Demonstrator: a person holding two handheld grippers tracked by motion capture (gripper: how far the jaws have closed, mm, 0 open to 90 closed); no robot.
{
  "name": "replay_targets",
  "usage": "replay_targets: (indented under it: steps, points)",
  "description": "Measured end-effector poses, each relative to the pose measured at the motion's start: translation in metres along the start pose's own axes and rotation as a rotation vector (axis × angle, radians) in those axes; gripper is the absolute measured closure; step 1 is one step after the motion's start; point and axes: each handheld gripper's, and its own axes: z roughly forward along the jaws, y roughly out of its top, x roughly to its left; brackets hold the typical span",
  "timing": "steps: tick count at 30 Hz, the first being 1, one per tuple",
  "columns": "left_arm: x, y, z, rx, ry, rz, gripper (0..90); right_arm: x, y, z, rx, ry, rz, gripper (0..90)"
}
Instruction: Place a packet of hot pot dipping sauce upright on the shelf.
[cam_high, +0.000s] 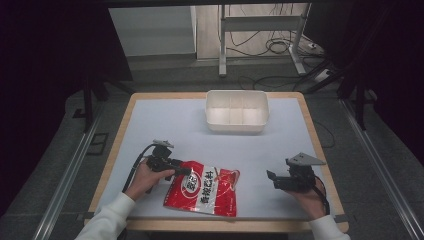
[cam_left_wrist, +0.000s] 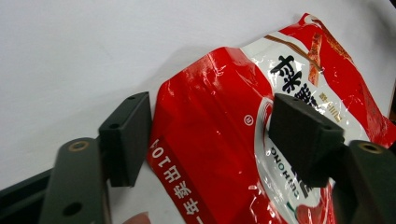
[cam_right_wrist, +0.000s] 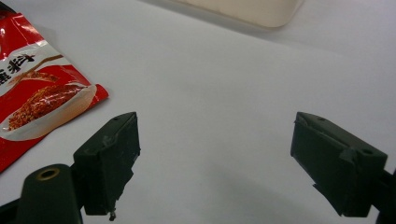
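A red and white snack bag (cam_high: 207, 189) with printed characters lies flat on the white table near the front edge. In the left gripper view the bag (cam_left_wrist: 219, 88) has its corner between the jaws of my left gripper (cam_left_wrist: 210, 135). The jaws stand wide apart and do not squeeze it; one pad sits at the bag's edge, the other hangs over its print. In the high view the left gripper (cam_high: 186, 171) rests at the bag's left end. My right gripper (cam_high: 272, 180) hovers to the right of the bag, open (cam_right_wrist: 215, 140) with only bare table between its pads. The bag's far corner (cam_right_wrist: 37, 98) lies to its left.
A white plastic bin (cam_high: 236, 125) stands at the back middle of the table, its rim (cam_right_wrist: 252, 9) at the top of the right gripper view. The white tabletop (cam_high: 165, 125) has a wooden border. Beyond it are a metal stand and loose cables on the floor.
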Motion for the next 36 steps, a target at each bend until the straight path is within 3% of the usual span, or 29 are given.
replay_targets:
  steps: [6,9,11,12,14,15,20,23,25,36]
  points:
    - [-0.016,0.003,0.010,0.012,0.016,0.024,27.1,0.000,0.000,0.000,0.002,0.000,0.002,15.6]
    - [-0.025,0.006,0.015,0.010,0.028,0.048,33.0,0.000,0.000,0.000,0.002,0.000,0.005,15.6]
    - [-0.030,0.007,0.016,0.005,0.028,0.063,41.4,0.000,0.000,0.000,0.001,0.000,0.005,15.6]
    - [-0.032,0.008,0.017,0.006,0.025,0.066,51.4,0.000,0.000,-0.001,0.000,-0.001,0.006,15.7]
    - [-0.035,0.009,0.017,0.008,0.016,0.068,56.0,0.000,0.000,-0.001,0.000,-0.001,0.007,15.8]
    - [-0.036,0.009,0.017,0.013,0.011,0.076,64.5,0.000,0.000,-0.001,-0.001,-0.001,0.007,15.9]
    - [-0.036,0.012,0.016,0.023,-0.035,0.056,70.7,-0.001,0.000,-0.001,-0.001,-0.001,0.006,16.3]
    - [-0.035,0.013,0.015,0.016,-0.062,0.046,77.9,-0.001,0.000,-0.001,0.000,-0.004,0.005,16.4]
    - [-0.036,0.014,0.014,0.001,-0.070,0.050,87.6,-0.002,0.000,-0.001,0.000,-0.003,0.008,16.6]
    - [-0.040,0.020,0.006,-0.037,-0.091,0.047,89.7,-0.004,-0.001,-0.002,0.002,-0.016,0.008,17.2]
